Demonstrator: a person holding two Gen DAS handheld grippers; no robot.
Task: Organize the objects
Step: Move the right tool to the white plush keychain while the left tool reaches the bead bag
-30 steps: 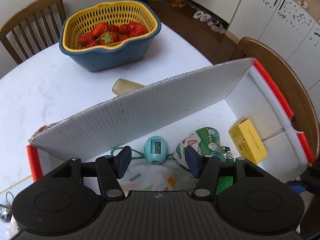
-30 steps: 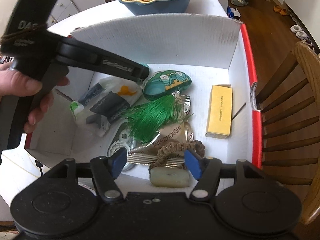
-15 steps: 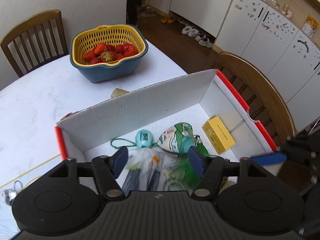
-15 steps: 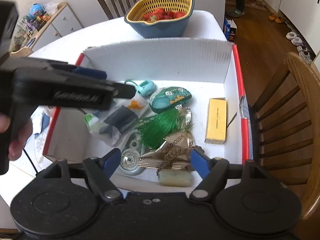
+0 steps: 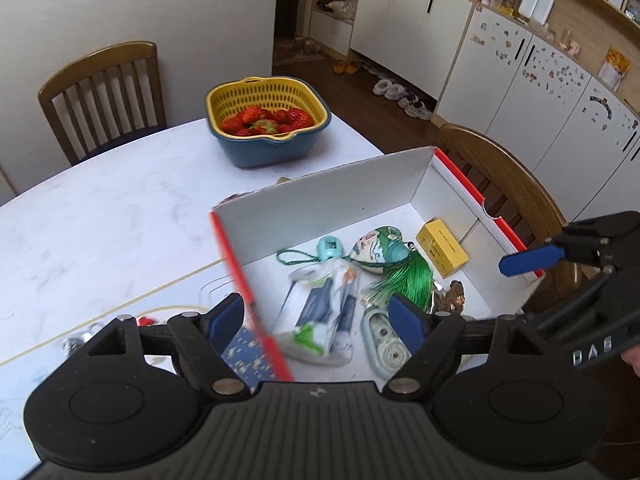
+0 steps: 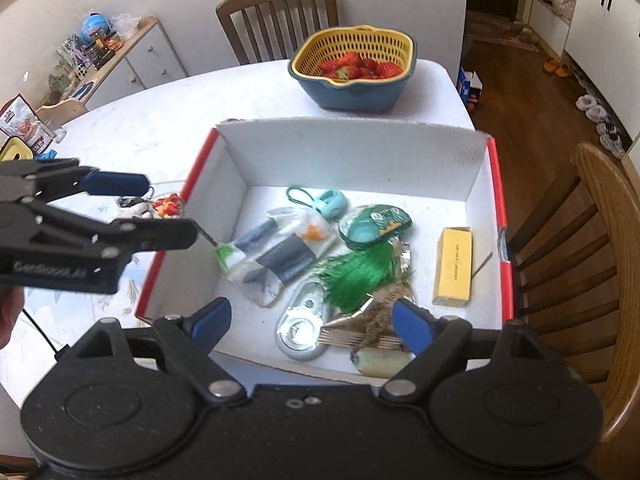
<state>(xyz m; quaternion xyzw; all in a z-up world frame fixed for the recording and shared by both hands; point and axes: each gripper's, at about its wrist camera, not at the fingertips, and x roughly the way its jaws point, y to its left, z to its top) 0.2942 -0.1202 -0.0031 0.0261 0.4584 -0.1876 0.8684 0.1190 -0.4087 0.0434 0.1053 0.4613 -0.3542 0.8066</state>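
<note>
1. Objects for sorting lie mostly inside the white cardboard box (image 6: pixel 352 152) with red edges, which stands on the white table (image 5: pixel 100 216)
2. Already in the box: a clear plastic pouch (image 6: pixel 276 252), a teal clip on a green cord (image 6: pixel 330 202), a printed fabric pouch (image 6: pixel 374 224), a green tassel (image 6: pixel 356 272), a yellow carton (image 6: pixel 454 266), a round metal tool (image 6: pixel 300 326) and a brown hair tie (image 6: pixel 378 322)
3. My left gripper (image 5: pixel 316 318) hangs above the box's left wall, jaws wide, holding nothing
4. My right gripper (image 6: pixel 310 322) hangs above the box's near edge, jaws wide, holding nothing
5. Left outside, on the table beside the box: a red keychain charm (image 6: pixel 168 206) and a patterned blue card (image 5: pixel 244 354)
6. Judgement: I rate the task well advanced; these outside items remain to be placed
7. A strawberry basket (image 6: pixel 354 68) stands apart; I cannot tell whether it belongs to the task
</note>
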